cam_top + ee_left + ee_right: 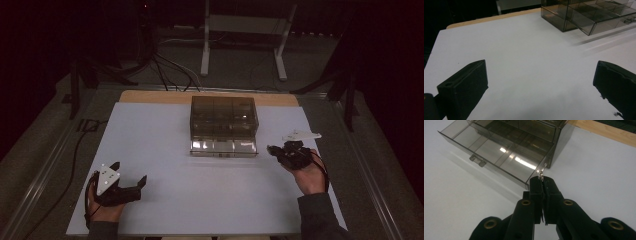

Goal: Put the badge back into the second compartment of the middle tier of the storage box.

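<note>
Currently carrying: right gripper (543, 180) clamped on small metal chain (541, 175) beside open drawer (499, 155), mid-frame. Left gripper (541, 82) wide, idle. Next: lift over drawer, release.

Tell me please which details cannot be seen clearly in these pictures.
- The small shiny thing pinched in the right gripper: right gripper view, too small to identify; most of it is hidden between the jaws.
- The open drawer of the smoky plastic box: high view, dim light and glare hide whether its compartments hold anything.
- The left gripper: left gripper view, the frame edges cut off its jaws' bases.
- The floor behind the table: high view, too dark.
</note>
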Available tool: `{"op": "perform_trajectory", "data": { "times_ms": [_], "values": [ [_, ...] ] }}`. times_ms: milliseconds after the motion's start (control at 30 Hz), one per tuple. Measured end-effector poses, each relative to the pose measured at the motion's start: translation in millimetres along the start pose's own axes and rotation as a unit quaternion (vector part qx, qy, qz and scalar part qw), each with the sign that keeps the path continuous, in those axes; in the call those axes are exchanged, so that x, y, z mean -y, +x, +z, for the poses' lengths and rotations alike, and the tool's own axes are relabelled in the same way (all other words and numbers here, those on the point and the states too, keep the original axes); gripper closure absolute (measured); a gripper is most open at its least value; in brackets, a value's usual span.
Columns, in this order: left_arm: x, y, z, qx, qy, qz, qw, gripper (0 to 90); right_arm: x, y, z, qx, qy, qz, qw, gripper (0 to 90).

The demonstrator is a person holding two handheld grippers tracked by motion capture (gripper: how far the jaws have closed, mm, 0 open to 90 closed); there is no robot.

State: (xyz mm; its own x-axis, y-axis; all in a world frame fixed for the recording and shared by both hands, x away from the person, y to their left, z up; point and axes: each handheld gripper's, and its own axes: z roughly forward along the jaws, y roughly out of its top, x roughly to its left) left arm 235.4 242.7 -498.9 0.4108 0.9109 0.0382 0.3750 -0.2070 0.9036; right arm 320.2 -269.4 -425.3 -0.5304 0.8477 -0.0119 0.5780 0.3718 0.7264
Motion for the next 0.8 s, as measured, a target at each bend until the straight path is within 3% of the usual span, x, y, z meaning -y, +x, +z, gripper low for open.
{"op": "perform_trajectory", "data": {
  "times_ms": [800],
  "values": [
    [-0.1,0.0,0.1,0.0,0.001,0.0,1.0,0.6,-19.8,8.1,7.5,-0.016,0.001,-0.003,0.9999,87.8]
  ]
}}
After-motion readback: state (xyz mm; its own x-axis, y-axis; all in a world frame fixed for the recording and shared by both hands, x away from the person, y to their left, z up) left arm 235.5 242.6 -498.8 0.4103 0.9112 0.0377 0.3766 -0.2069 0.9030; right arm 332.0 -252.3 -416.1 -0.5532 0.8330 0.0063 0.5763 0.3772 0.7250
